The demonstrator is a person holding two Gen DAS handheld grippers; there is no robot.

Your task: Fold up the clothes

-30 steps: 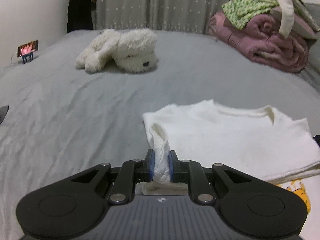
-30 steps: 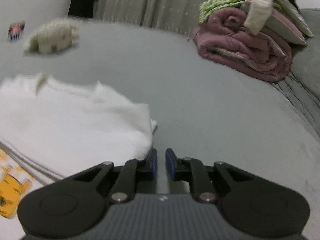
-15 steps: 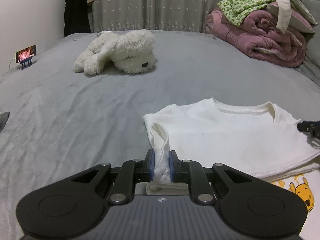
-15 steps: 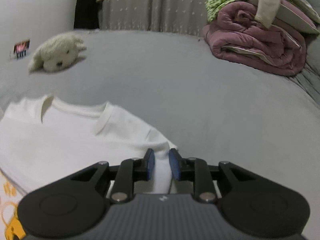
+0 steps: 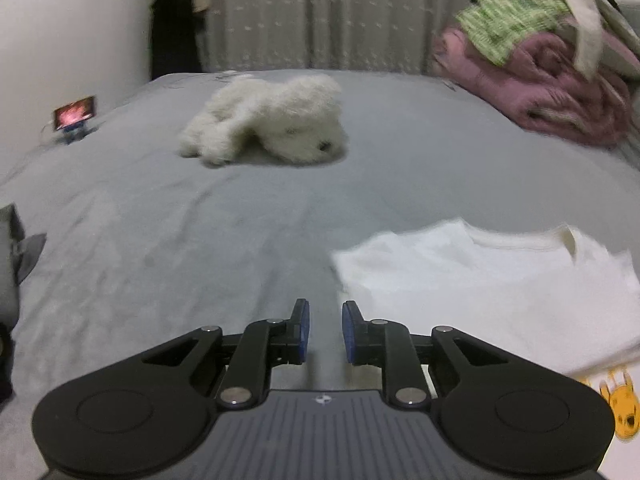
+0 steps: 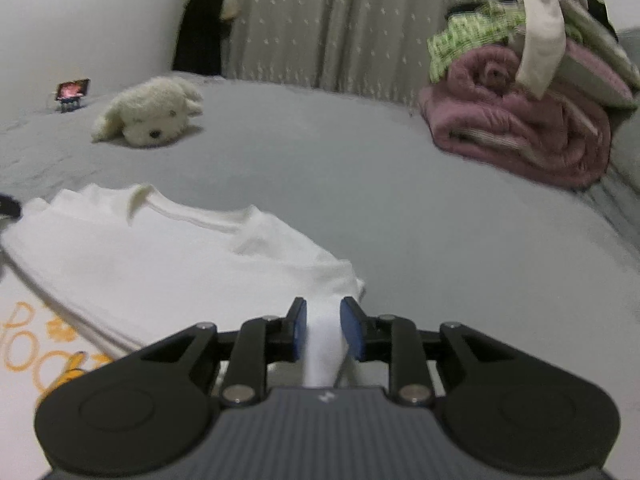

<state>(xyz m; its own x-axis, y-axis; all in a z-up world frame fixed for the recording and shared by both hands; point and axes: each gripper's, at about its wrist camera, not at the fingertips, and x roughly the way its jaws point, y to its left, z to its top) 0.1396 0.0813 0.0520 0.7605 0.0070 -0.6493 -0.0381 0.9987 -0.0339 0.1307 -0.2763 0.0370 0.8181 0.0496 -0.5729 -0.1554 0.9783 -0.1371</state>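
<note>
A white shirt [image 5: 480,280] lies partly folded on the grey bed [image 5: 160,240], its collar towards the far side. A yellow bear print [image 5: 624,412] shows on the layer under the fold. My left gripper [image 5: 325,332] is open and empty just left of the shirt's left edge, with only grey sheet between the pads. In the right wrist view the same shirt [image 6: 160,264] spreads out to the left. My right gripper [image 6: 323,328] is shut on a strip of white cloth at the shirt's right corner.
A white plush dog [image 5: 272,120] lies further up the bed. A pile of pink blankets and clothes [image 6: 520,128] sits at the far right. A phone on a stand [image 5: 76,114] is at the far left, and a dark grey cloth [image 5: 16,256] at the left edge.
My left gripper let go of the shirt's left fold and drew off to the left. My right gripper moved onto the shirt's right corner and now has cloth between its pads.
</note>
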